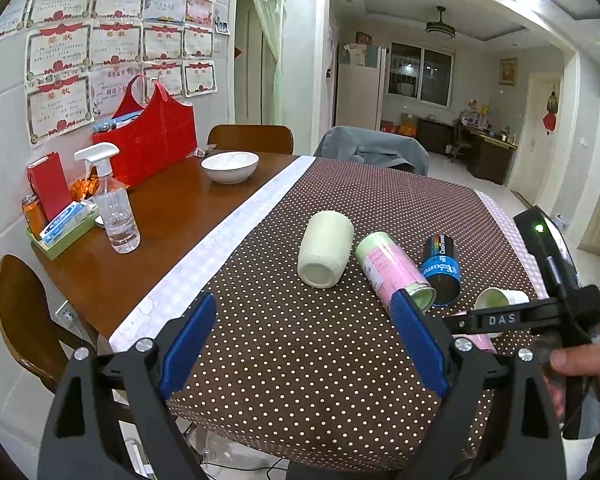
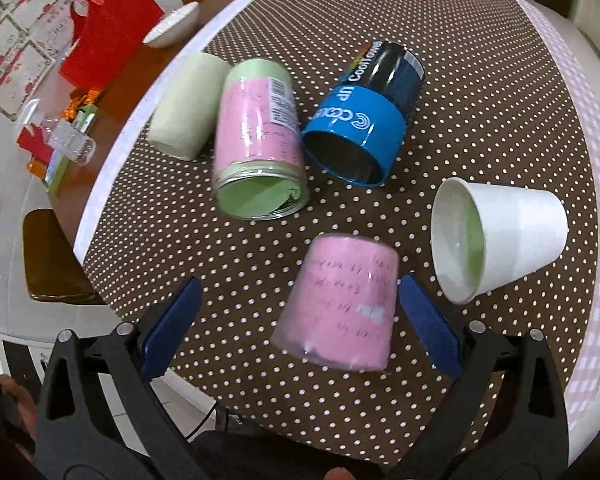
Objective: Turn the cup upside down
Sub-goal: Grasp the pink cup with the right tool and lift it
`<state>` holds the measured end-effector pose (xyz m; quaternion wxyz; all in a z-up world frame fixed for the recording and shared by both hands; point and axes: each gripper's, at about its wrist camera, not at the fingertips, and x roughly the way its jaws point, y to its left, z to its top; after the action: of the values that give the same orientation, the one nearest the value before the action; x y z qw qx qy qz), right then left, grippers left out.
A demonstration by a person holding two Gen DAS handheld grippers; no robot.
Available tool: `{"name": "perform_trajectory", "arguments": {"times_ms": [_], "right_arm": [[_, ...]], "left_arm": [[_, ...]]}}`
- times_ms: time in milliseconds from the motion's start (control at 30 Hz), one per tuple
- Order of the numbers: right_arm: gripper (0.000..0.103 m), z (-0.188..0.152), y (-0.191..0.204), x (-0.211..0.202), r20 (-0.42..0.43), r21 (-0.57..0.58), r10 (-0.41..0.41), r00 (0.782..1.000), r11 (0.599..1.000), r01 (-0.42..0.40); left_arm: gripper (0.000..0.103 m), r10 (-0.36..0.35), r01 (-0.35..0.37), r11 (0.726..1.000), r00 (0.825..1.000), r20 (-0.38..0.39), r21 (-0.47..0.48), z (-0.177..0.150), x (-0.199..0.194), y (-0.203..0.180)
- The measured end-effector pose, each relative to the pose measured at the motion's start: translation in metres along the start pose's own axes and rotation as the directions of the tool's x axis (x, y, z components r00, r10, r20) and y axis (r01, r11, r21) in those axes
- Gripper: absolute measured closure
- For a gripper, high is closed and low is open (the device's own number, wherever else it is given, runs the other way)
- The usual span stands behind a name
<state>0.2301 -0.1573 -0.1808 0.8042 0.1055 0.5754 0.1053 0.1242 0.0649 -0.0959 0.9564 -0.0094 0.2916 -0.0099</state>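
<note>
Several cups lie on their sides on the brown dotted tablecloth (image 2: 480, 80). A pink translucent cup (image 2: 340, 304) lies between my right gripper's (image 2: 300, 300) open blue fingers, nearer the right one, mouth towards the camera. A white paper cup (image 2: 500, 236) lies to its right. A blue and black cup (image 2: 364, 116), a pink and green cup (image 2: 256, 140) and a pale green cup (image 2: 184, 108) lie beyond. My left gripper (image 1: 304, 320) is open and empty above the cloth, short of the pale green cup (image 1: 326, 249). The right gripper's body (image 1: 540, 316) shows at the right there.
On the bare wooden table (image 1: 172, 216) stand a white bowl (image 1: 230, 165), a spray bottle (image 1: 114, 204), a red bag (image 1: 152, 140) and a green tray with small items (image 1: 62, 232). Wooden chairs (image 1: 24, 320) stand around the table.
</note>
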Motion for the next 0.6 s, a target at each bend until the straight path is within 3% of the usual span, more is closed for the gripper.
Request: {"name": "perform_trajectory", "arguments": {"times_ms": [267, 367, 467, 600], "right_arm": [[0.007, 0.012, -0.002, 0.03, -0.076, -0.002, -0.056, 0.996, 0.998, 0.056], [0.018, 0.015, -0.002, 0.038, -0.091, -0.006, -0.068, 0.994, 0.998, 0.068], [0.043, 0.017, 0.0, 0.043, -0.096, -0.012, -0.069, 0.993, 0.998, 0.068], [0.043, 0.012, 0.0, 0.038, -0.074, -0.022, -0.024, 0.997, 1.0, 0.023]], "left_arm": [[0.016, -0.004, 0.004, 1.0, 1.0, -0.01, -0.007, -0.003, 0.002, 0.003], [0.016, -0.002, 0.002, 1.0, 1.0, -0.01, -0.013, -0.003, 0.002, 0.003], [0.016, -0.003, 0.003, 1.0, 1.0, -0.011, -0.01, -0.003, 0.002, 0.003], [0.016, -0.005, 0.005, 1.0, 1.0, -0.011, -0.002, -0.004, 0.001, 0.001]]}}
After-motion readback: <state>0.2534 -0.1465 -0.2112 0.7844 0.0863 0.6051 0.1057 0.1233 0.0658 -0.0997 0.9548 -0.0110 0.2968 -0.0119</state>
